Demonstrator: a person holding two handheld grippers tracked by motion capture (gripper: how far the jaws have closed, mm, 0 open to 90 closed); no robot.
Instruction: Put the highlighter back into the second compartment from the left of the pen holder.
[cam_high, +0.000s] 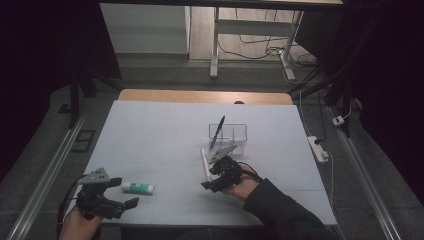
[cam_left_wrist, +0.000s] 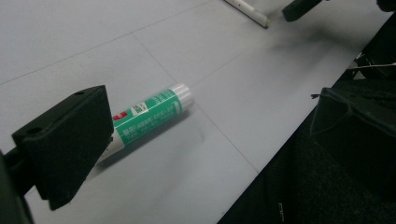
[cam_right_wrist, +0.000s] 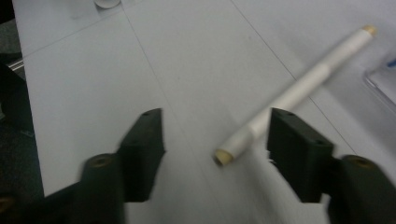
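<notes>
Straddling white pen (cam_right_wrist: 299, 91) end, right hand-held gripper (cam_right_wrist: 215, 140) spread; bare mat (cam_high: 150, 135) leftward.

Glossy plastic glue stick (cam_left_wrist: 149, 114) and matt white pen (cam_right_wrist: 299, 91) lie on smooth sheet (cam_high: 165, 130).

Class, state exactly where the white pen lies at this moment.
The white pen lies flat on the table, right of centre in the high view, beside the clear box, its near end between the right gripper's open jaws.

A pale table (cam_high: 150, 130) stands on grey floor (cam_high: 165, 75), dark curtains (cam_high: 45, 60) flanking it.
</notes>
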